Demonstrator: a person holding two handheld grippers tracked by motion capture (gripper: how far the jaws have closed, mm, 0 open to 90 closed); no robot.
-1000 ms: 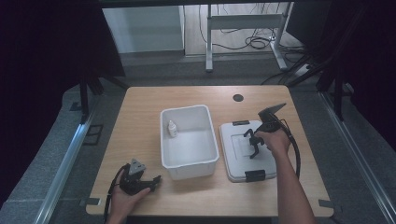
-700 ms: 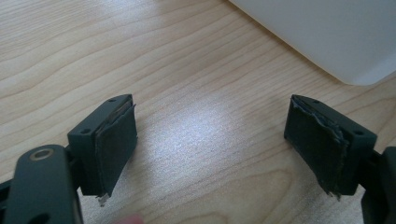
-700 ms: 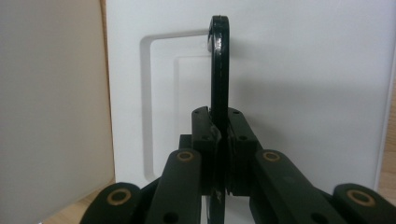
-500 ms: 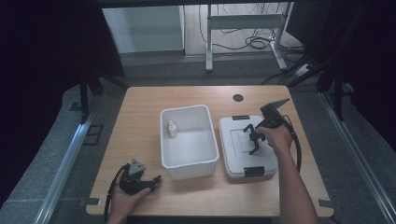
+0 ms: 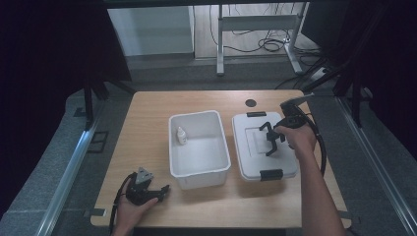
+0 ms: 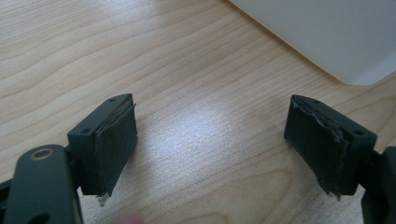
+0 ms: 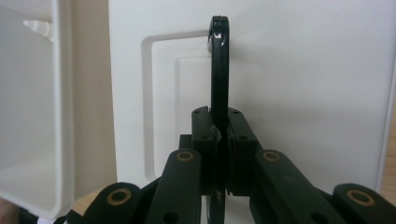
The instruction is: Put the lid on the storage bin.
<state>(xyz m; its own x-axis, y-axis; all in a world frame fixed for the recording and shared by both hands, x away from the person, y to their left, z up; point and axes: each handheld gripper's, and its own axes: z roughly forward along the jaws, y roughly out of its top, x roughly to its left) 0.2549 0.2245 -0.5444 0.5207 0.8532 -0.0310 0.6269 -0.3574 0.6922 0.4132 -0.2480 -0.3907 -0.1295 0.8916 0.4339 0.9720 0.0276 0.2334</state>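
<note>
Right gripper (image 7: 223, 135) is clamped on the black handle (image 7: 219, 70) of the white lid (image 5: 263, 147), which sits on the table (image 5: 147, 123) just right of the open white bin (image 5: 199, 147); left gripper (image 6: 210, 140) rests low over bare wood near the bin's front corner, jaws wide apart, holding nothing; a small bottle (image 5: 181, 135) stands inside the bin.

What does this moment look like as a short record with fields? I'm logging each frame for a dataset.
surface: wooden table
open bin: white, mid-table, small bottle inside by its left wall
lid: white, black clips, lying right of the bin
handle: black, on the lid, raised upright
right gripper: shut on the handle
left gripper: jaws open, nothing between, over bare wood near the bin's corner
</note>
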